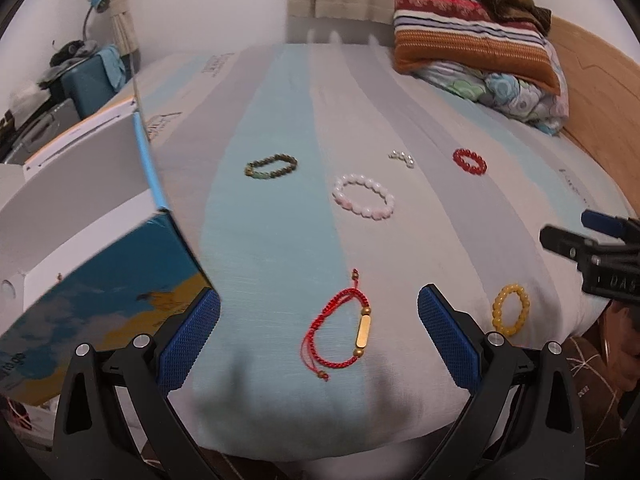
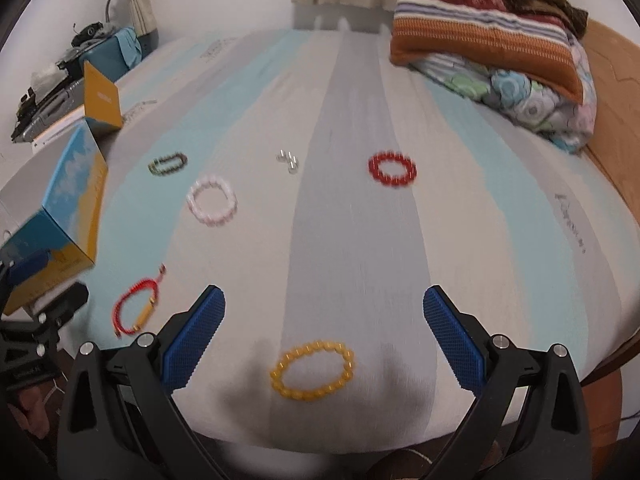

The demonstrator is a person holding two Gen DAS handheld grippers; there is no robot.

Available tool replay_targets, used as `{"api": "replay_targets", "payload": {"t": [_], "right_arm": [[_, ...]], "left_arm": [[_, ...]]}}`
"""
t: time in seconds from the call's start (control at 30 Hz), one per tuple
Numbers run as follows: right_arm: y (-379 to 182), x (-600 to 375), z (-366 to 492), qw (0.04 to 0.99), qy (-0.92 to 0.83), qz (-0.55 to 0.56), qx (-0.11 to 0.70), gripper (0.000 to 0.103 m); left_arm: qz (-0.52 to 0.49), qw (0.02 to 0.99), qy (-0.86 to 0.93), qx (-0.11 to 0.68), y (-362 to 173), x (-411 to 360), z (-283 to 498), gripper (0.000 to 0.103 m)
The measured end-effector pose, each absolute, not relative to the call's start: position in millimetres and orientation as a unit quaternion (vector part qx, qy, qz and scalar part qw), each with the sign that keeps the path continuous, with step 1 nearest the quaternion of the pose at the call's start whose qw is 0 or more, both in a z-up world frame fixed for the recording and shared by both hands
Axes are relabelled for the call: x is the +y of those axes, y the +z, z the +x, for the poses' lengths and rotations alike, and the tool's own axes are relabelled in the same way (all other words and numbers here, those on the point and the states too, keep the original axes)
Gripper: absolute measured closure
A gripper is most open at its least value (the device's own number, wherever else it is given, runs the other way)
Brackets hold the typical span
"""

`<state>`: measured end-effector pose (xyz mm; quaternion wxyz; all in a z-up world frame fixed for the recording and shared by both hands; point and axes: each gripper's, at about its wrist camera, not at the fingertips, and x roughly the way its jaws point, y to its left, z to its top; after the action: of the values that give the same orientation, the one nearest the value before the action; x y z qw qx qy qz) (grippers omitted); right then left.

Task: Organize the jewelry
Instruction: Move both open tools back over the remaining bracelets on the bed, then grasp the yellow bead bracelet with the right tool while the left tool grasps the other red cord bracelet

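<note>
Several bracelets lie spread on a striped bedsheet (image 1: 280, 120). A red cord bracelet with a gold bar (image 1: 340, 330) lies between the fingers of my open left gripper (image 1: 319, 316). A yellow bead bracelet (image 2: 313, 371) lies between the fingers of my open right gripper (image 2: 324, 318); it shows at the right in the left wrist view (image 1: 511, 310). Farther back lie a pink bead bracelet (image 1: 363, 196), a dark green-brown bracelet (image 1: 271, 166), a red bead bracelet (image 1: 469, 161) and a small pearl piece (image 1: 402, 157). Neither gripper holds anything.
An open blue and yellow box (image 1: 92, 280) (image 2: 68, 216) stands at the bed's left edge. Folded blankets and pillows (image 1: 480, 52) are stacked at the far right by the wooden headboard (image 1: 592, 92). A cluttered side table (image 1: 60, 80) stands beyond the left edge.
</note>
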<state>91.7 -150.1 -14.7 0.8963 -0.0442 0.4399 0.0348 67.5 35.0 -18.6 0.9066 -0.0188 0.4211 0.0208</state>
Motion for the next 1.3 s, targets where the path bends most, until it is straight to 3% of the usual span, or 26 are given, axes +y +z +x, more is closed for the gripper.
{"api": "replay_targets", "payload": {"t": [0.67, 0.83, 0.93, 1.07, 1.3], "right_arm": [[-97, -158, 89, 0.855, 0.036, -0.047, 0.515, 0.008], [-114, -159, 92, 0.841, 0.046, -0.044, 0.537, 0.014], [-118, -158, 91, 0.84, 0.055, -0.047, 0.537, 0.019], [-117, -155, 89, 0.842, 0.066, -0.049, 0.534, 0.034], [-115, -157, 87, 0.846, 0.065, -0.046, 0.528, 0.058]], "left_arm": [[-0.028, 0.879, 0.024, 0.475, -92, 30, 98, 0.006], [-0.032, 0.875, 0.027, 0.482, -103, 32, 101, 0.006], [-0.035, 0.875, 0.026, 0.482, -106, 33, 100, 0.007], [-0.032, 0.874, 0.025, 0.485, -106, 33, 99, 0.01], [-0.043, 0.868, 0.025, 0.495, -104, 36, 97, 0.032]]}}
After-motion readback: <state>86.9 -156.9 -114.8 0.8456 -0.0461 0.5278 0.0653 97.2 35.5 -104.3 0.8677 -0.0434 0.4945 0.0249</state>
